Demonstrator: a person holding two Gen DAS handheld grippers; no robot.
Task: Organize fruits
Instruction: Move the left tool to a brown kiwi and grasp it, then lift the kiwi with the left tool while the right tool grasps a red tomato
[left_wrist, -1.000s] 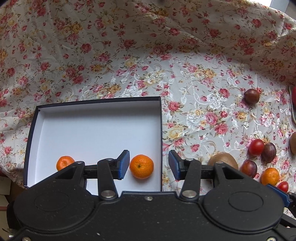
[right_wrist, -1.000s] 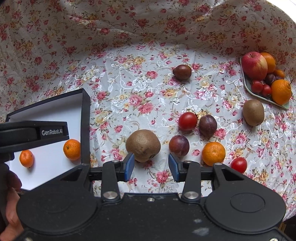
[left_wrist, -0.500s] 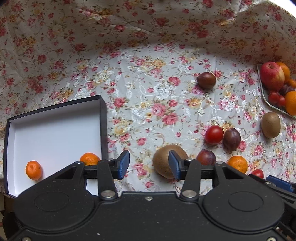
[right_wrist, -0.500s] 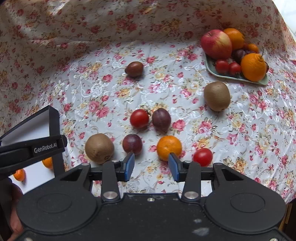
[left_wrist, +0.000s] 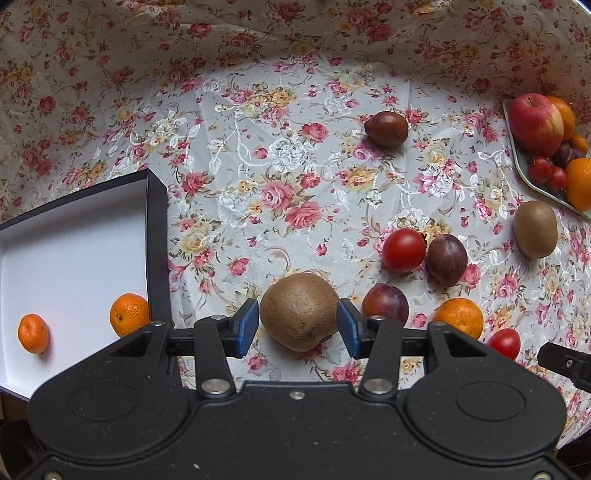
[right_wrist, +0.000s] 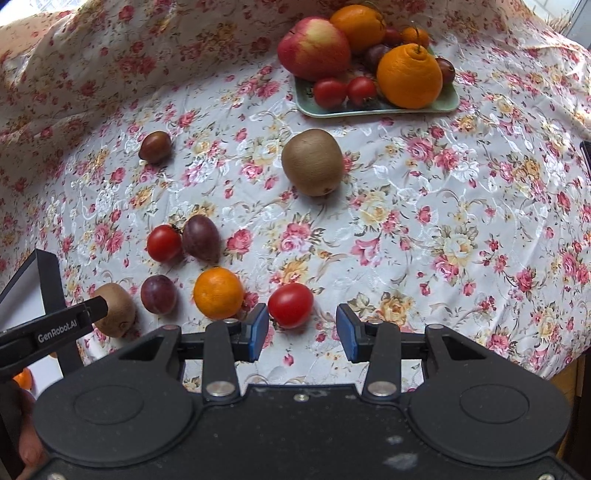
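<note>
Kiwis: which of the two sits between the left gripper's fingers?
The kiwi nearest the box, framed by the open left gripper; the other kiwi lies beside the tray.

"GenRobot.AI" in white on black left tool (right_wrist: 55, 326) arm

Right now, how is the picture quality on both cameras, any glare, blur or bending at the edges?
Left wrist view: sharp, soft even light, the straight-sided box looks skewed and the tablecloth curves upward at the edges; the kiwi between the open left tongs is crisp. Right wrist view: also sharp, but bright daylight washes out the top corners, with sheen on the cloth near the tray.
</note>
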